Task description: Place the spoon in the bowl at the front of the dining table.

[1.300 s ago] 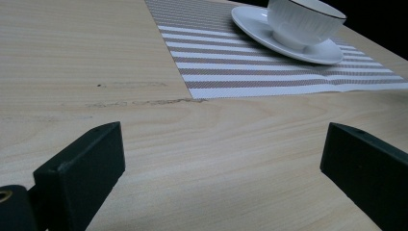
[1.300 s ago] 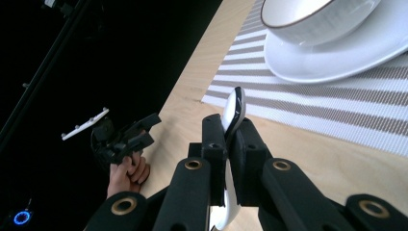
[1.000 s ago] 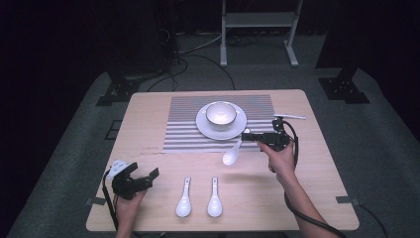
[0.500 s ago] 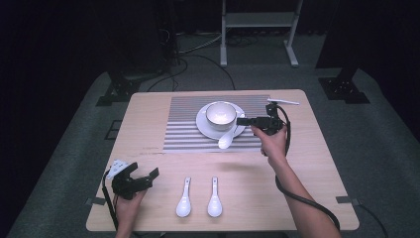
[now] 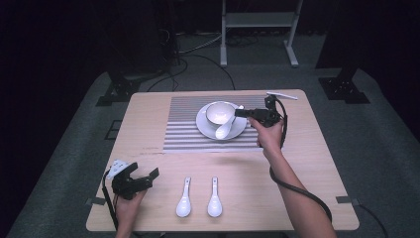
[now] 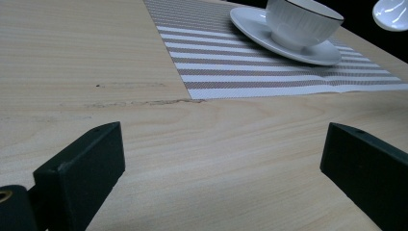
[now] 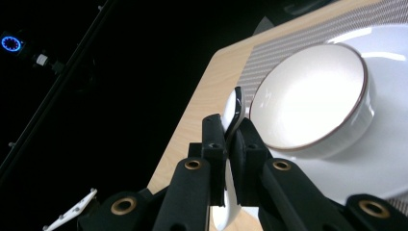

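Cut off by the top right corner in the left gripper view: held spoon (image 6: 392,13), bowl end alone in frame, handle out of sight. In the right gripper view, middle of that spoon's handle (image 7: 234,118) buried between the pads of the right claw (image 7: 232,137), bowl end half hidden under the claw body at the bottom edge. Saucer (image 7: 385,163) clipped there by the right edge, its centre covered by the bowl (image 7: 312,96). Left claw (image 6: 221,159) seen as two black stubs, bases cropped by the bottom edge. In the high view, both forearms cut at the bottom edge; small white object (image 5: 281,95) at the counter's far edge too small to identify.
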A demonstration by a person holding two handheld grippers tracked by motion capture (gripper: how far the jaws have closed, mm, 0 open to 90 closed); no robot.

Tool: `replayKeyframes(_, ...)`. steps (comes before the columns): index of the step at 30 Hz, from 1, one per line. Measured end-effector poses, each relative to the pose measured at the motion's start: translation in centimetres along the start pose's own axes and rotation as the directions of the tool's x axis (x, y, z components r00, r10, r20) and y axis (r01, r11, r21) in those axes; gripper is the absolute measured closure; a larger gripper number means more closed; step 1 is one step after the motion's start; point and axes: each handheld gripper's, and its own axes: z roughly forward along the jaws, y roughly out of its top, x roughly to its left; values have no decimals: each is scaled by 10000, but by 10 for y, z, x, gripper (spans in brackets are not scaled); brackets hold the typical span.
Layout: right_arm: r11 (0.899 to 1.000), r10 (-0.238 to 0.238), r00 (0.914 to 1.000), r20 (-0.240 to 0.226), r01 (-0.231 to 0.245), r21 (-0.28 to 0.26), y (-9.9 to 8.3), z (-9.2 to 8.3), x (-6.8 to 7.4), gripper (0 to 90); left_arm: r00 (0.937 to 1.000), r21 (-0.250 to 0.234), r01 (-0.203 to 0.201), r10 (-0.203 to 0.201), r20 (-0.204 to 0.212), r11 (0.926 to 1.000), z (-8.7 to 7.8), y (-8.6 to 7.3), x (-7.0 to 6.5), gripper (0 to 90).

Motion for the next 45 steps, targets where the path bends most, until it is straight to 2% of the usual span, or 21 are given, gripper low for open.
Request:
replayKeyframes(7,9994,-39,9996,281,49,-353,12,5,1,847,10000,-1,8,-8,14,10000,0,0,0,3)
replayKeyframes(15,9957,476,9979,447,-439,-819,15,11,-15,847,10000,-7,50,-50,11,10000,0,0,0,3)
replayKeyframes(20,9932,528,9968,597,-462,-1072,17,13,-19,848,10000,-7,72,-72,6,10000,-1,0,1,3)
replayKeyframes(28,9848,995,9916,822,-863,-1507,19,17,-30,847,10000,-27,78,-78,17,10000,-1,0,1,3)
replayKeyframes(30,9800,1189,9896,805,-1040,-1694,18,18,-33,847,10000,-30,78,-78,18,10000,-1,0,1,3)
replayKeyframes(35,9721,1332,9856,1040,-1095,-2074,17,18,-38,847,10000,-12,71,-71,23,10000,-1,0,1,3)
replayKeyframes(41,9742,1364,9821,1299,-1091,-1977,12,21,-44,845,10000,-18,77,-77,27,10000,-1,0,1,3)
replayKeyframes(45,9796,1279,9826,1351,-1038,-1723,8,26,-46,844,10000,-17,72,-72,31,10000,0,0,1,3)
